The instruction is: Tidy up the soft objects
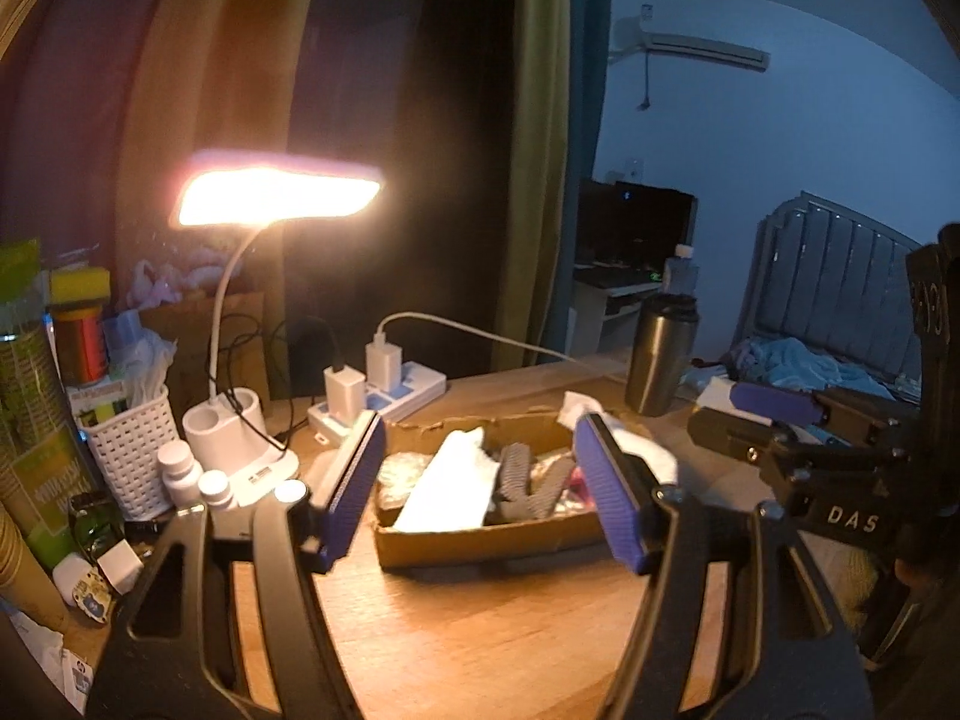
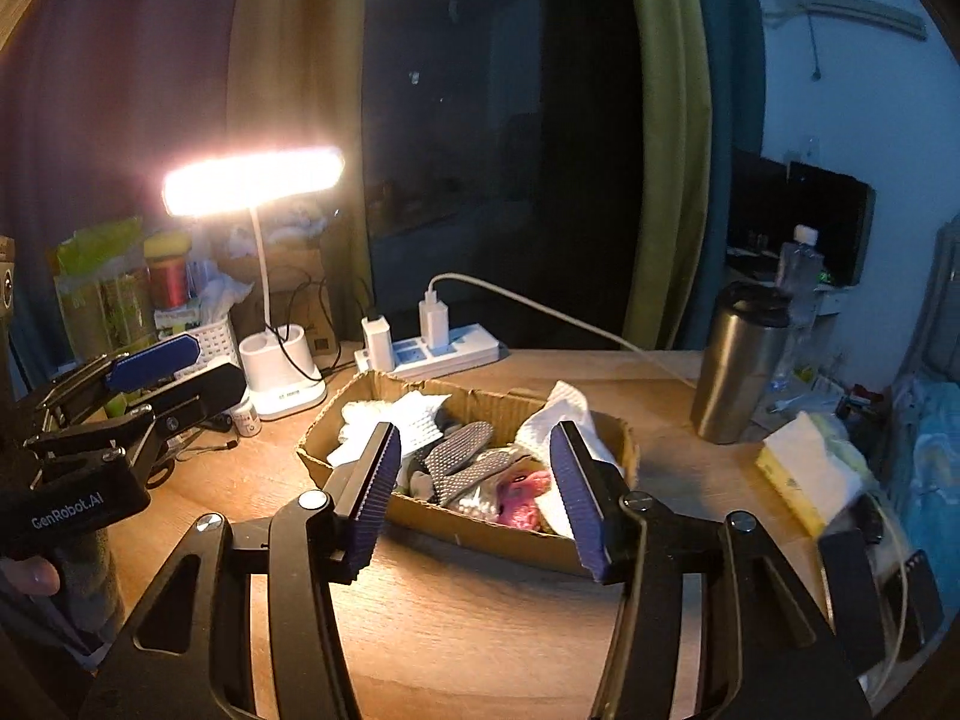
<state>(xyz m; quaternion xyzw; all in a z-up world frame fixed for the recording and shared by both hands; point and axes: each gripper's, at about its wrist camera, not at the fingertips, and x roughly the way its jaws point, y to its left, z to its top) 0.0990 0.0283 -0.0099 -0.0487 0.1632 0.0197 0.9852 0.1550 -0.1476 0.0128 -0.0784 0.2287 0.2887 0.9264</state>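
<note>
A shallow cardboard box [image 1: 480, 543] [image 2: 480, 531] sits on the wooden desk and holds soft things: white cloths [image 1: 447, 492] [image 2: 414, 420], grey dotted socks [image 1: 528, 486] [image 2: 462, 456], a pink fluffy item [image 2: 525, 498] and white tissue at its right end [image 2: 561, 414]. My left gripper [image 1: 480, 480] is open and empty, hovering just in front of the box. My right gripper [image 2: 474, 480] is open and empty, also in front of the box. Each gripper shows from the side in the other's view: the left [image 2: 153, 357], the right [image 1: 774, 399].
A lit desk lamp [image 1: 279, 192] [image 2: 252, 180] stands at back left beside a power strip with chargers [image 1: 384, 393] [image 2: 432, 351]. A white basket [image 1: 129, 450], pill bottles [image 1: 180, 471] and packages crowd the left. A steel tumbler [image 1: 660, 354] [image 2: 741, 360] and tissue box [image 2: 810, 477] stand right.
</note>
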